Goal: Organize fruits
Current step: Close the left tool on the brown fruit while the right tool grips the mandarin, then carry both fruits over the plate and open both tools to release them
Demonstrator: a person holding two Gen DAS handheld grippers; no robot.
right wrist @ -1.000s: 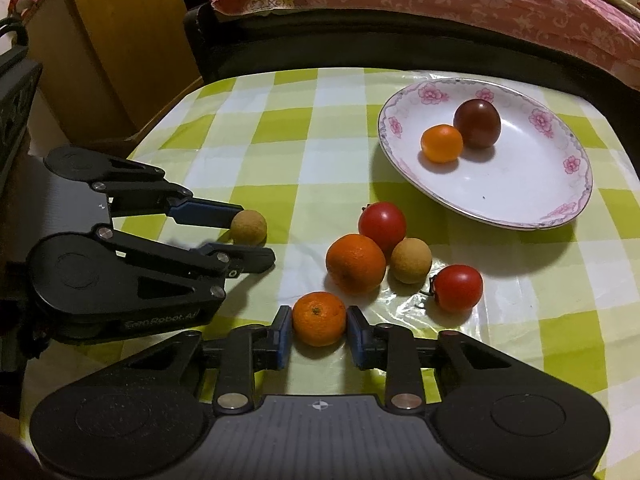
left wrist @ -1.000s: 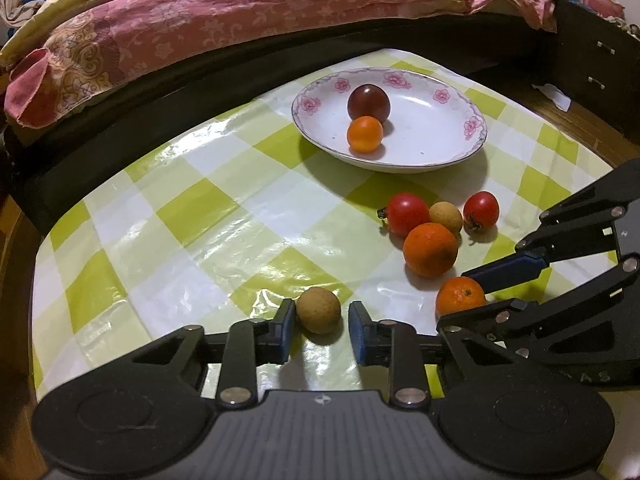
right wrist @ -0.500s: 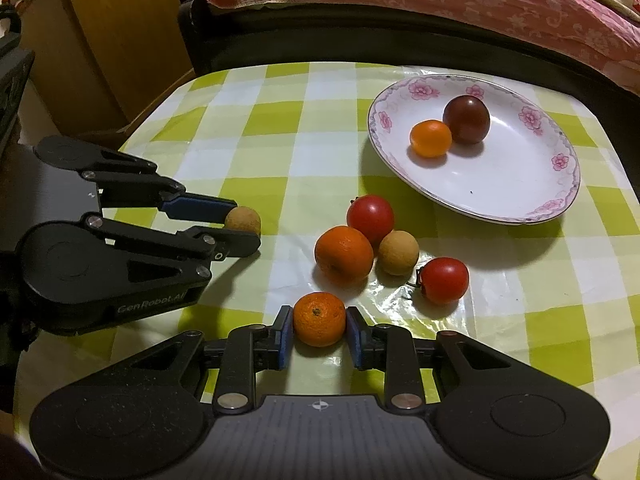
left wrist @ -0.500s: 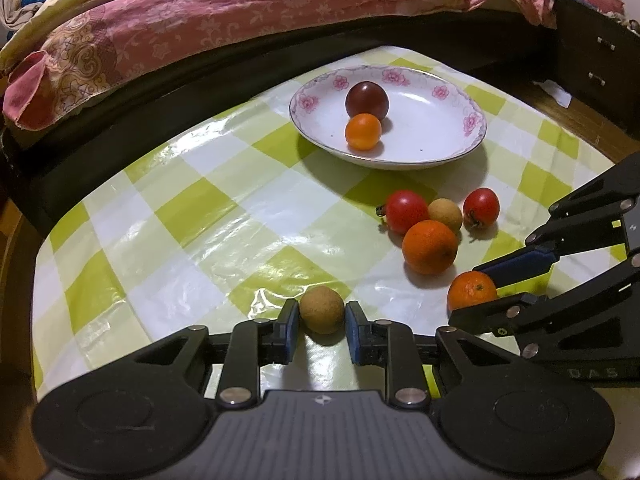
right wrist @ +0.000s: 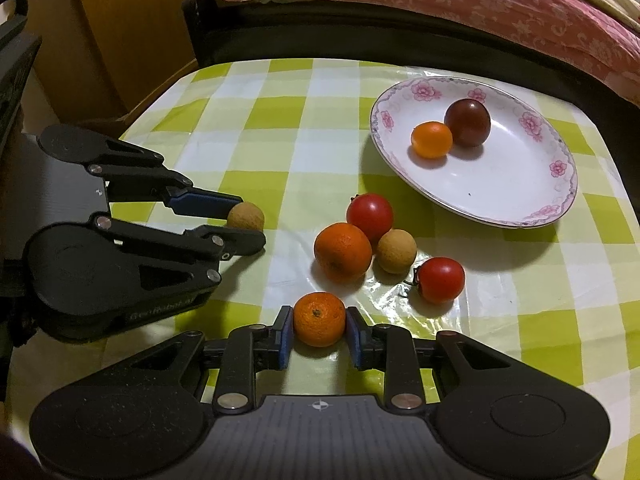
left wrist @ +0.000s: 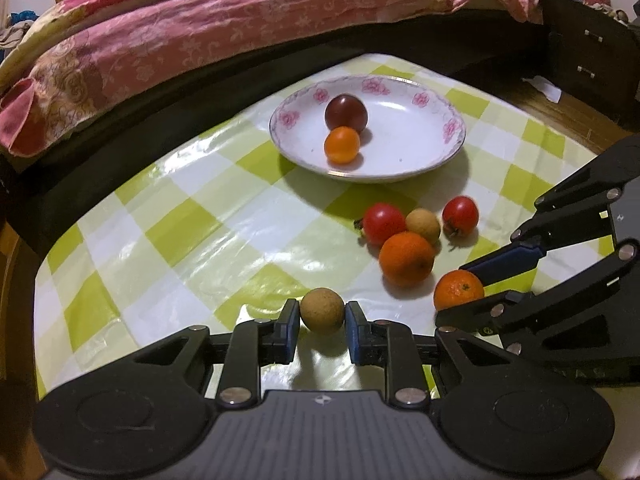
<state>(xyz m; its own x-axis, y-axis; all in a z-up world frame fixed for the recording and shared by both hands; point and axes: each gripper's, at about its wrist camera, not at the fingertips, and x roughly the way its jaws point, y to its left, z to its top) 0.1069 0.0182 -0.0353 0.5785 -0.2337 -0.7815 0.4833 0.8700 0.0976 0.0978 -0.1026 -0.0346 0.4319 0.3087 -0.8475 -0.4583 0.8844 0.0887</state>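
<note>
My left gripper (left wrist: 322,322) is shut on a tan longan (left wrist: 322,311), which also shows in the right wrist view (right wrist: 246,216). My right gripper (right wrist: 319,330) is shut on a small mandarin (right wrist: 319,319), seen in the left wrist view too (left wrist: 458,290). Both fruits are held low over the checked tablecloth. A white flowered plate (right wrist: 520,184) holds a small orange fruit (right wrist: 432,140) and a dark red one (right wrist: 467,122). On the cloth lie a large orange (right wrist: 343,253), a second longan (right wrist: 397,251) and two red tomatoes (right wrist: 370,213) (right wrist: 441,280).
The table (left wrist: 132,240) has a green and white checked plastic cloth. A bed with a pink quilt (left wrist: 200,32) runs along the far side. A wooden cabinet (right wrist: 108,40) stands at the table's left, a dark drawer unit (left wrist: 592,56) at the right.
Both grippers have closed onto their fruits, the left on the longan and the right on the mandarin. Both views have shifted slightly, with the plate appearing a little nearer.
</note>
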